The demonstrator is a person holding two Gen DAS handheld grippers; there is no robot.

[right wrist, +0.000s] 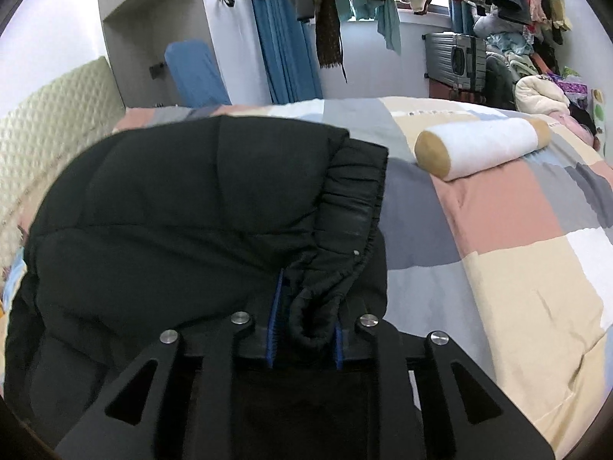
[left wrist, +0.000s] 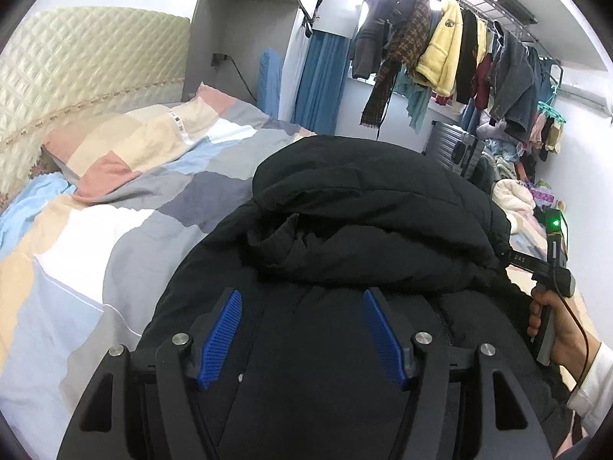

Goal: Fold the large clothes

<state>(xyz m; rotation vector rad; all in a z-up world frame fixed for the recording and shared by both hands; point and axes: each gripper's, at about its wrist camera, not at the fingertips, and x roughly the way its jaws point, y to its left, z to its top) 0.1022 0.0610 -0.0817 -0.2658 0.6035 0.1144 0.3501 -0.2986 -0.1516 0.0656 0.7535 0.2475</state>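
Between the pads of our right claw (right wrist: 302,329) sat the ribbed cuff (right wrist: 337,260) of the black puffer jacket (right wrist: 172,211), pinched narrow, while our left claw (left wrist: 302,337) hung wide and empty just above the jacket's body on the bed (right wrist: 479,268). We judged the bite shallow, on slick bunched elastic, so any tug across might have pulled the cuff free and let the sleeve spring back. Beyond our left claw the puffy fold sat high and unpinned; we feared it would roll open.
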